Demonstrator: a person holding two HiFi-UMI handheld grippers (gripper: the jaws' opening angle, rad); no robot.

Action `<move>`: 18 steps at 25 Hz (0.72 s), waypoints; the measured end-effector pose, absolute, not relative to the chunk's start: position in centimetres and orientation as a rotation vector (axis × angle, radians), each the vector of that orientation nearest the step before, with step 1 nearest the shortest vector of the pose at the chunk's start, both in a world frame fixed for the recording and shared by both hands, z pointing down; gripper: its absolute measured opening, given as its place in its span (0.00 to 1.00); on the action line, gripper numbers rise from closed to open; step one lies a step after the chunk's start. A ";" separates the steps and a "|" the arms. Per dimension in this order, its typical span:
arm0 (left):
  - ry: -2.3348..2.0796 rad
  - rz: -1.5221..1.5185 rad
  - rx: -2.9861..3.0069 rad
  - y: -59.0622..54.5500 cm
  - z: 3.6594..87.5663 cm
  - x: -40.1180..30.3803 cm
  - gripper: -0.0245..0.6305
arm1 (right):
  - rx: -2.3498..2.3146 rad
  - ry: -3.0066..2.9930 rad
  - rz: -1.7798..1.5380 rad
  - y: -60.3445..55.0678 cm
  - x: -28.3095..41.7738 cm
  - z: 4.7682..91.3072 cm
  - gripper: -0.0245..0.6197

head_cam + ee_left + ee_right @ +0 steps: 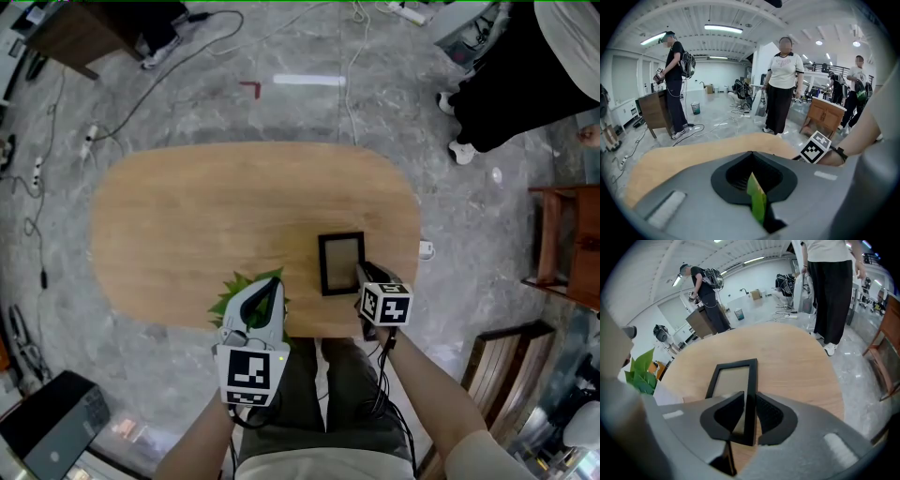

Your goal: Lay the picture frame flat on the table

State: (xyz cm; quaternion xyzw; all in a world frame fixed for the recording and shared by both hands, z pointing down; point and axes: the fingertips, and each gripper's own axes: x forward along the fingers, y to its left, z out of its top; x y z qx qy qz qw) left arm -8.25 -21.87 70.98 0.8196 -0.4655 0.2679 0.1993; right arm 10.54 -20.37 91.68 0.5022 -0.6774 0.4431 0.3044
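Black picture frame [733, 380] in right gripper [750, 399]; left gripper [751, 157] pinches leaf [757, 199].

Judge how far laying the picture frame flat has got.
Done, apparently: the picture frame lies flat on the table. In hand: the right hand-held gripper clamps its side rail; the left hand-held gripper pinches a green leaf. Left: release the frame.

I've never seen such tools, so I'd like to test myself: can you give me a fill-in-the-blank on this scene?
The right gripper has its jaws shut on the edge of the black ____.
A green ____ stands between the jaws of the left gripper.
The oval table is made of ____.
Missing: picture frame; leaf; wood.
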 end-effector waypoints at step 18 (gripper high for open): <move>-1.389 0.693 2.372 -22.6 62.3 -8.3 0.07 | 1.339 -2.164 0.930 -24.6 7.4 72.1 0.04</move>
